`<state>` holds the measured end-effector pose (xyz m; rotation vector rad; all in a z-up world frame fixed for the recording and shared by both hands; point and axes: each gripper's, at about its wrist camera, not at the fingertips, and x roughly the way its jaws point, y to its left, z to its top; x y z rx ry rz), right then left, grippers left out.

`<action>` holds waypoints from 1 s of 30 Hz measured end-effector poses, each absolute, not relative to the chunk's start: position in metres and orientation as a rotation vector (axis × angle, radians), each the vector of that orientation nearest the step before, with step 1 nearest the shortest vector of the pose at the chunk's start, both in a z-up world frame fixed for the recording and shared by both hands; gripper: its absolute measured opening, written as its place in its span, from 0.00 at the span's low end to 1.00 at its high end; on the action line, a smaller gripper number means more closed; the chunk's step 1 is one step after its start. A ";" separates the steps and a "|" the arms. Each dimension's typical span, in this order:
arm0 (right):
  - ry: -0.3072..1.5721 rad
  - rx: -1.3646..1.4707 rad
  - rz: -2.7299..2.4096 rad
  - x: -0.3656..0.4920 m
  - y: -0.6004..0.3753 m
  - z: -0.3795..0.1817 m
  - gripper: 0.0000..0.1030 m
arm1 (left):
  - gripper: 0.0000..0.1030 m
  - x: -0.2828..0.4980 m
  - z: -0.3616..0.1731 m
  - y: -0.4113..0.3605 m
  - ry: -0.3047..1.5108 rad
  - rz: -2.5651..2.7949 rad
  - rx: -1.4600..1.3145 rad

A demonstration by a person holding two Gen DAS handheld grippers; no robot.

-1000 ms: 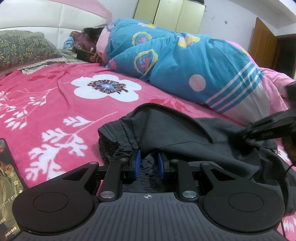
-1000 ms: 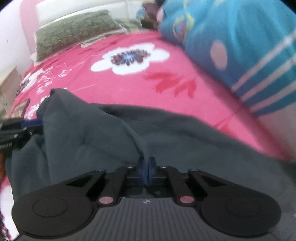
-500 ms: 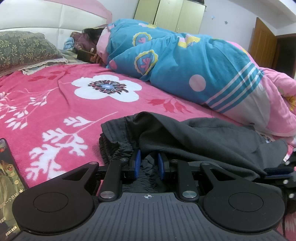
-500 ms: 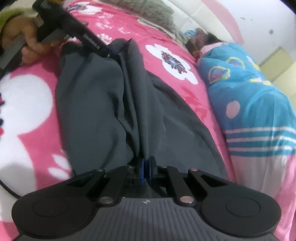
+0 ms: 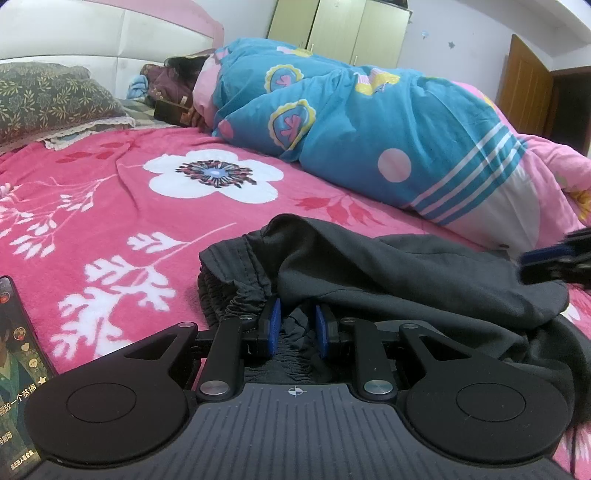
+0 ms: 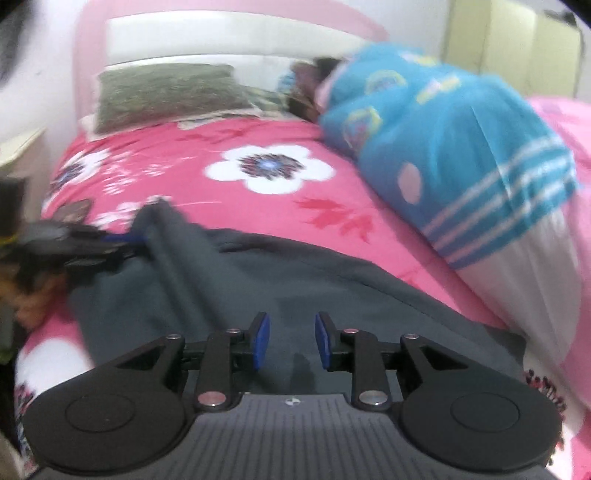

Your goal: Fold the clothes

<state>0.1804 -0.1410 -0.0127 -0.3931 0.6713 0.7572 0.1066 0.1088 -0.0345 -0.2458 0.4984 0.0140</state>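
A dark grey garment lies half folded on the pink flowered bedspread. My left gripper is shut on its gathered elastic waistband, which bunches up between the blue pads. In the blurred right wrist view the same garment spreads flat, and the left gripper pinches its far left corner. My right gripper hovers just over the cloth. Its jaws are opening, and nothing is pressed between the pads. It also shows as a blurred dark shape at the right edge of the left wrist view.
A person lies under a blue patterned quilt along the bed's far right side. A lit phone rests on the bedspread at the near left. A dark flowered pillow leans on the headboard. A wardrobe and a wooden door stand behind.
My right gripper has let go of the fold of grey cloth and its jaws have parted. That fold now lies flat. The left gripper has kept its grip and place.
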 end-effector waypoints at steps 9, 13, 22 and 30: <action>0.816 -0.613 0.851 0.219 -0.119 -0.050 0.48 | 0.20 0.107 -0.034 0.109 0.501 0.011 -0.248; 0.895 -0.592 0.869 0.230 -0.117 -0.060 0.54 | 0.20 0.108 -0.035 0.110 0.501 0.008 -0.252; 0.826 -0.711 0.849 0.205 -0.107 -0.054 0.03 | 0.20 0.107 -0.035 0.109 0.499 0.010 -0.252; 0.625 -0.682 0.708 0.196 -0.121 -0.025 0.01 | 0.20 0.107 -0.035 0.108 0.497 0.011 -0.247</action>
